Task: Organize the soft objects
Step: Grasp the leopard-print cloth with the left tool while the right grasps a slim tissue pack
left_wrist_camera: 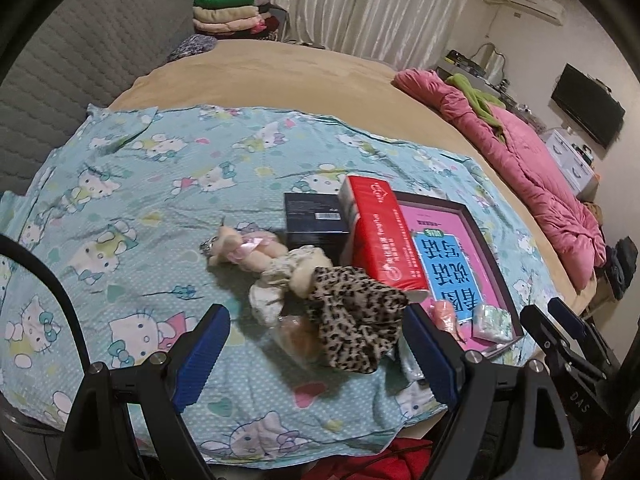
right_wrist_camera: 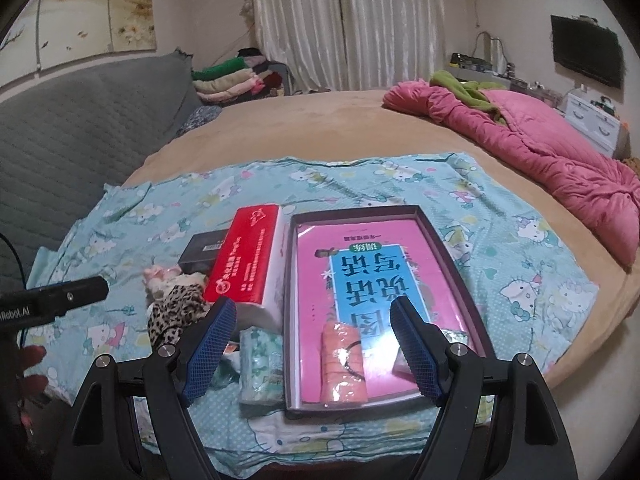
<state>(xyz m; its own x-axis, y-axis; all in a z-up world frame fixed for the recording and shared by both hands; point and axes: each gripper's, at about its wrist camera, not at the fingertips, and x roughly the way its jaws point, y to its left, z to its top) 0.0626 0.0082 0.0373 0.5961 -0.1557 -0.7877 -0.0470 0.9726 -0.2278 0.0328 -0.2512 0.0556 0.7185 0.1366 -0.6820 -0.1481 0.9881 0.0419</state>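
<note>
On left claw (right_wrist_camera: 60, 300): "Robot.AI"

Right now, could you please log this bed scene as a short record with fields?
surface: Hello Kitty sheet spread on a tan bed
left claw: open, empty, facing the leopard-print fabric
right claw: open, empty, over the near end of the tray
in tray: pink book, orange roll
beside tray: red tissue box, green-patterned pack
soft pile: plush doll, cream scrunchie
</note>
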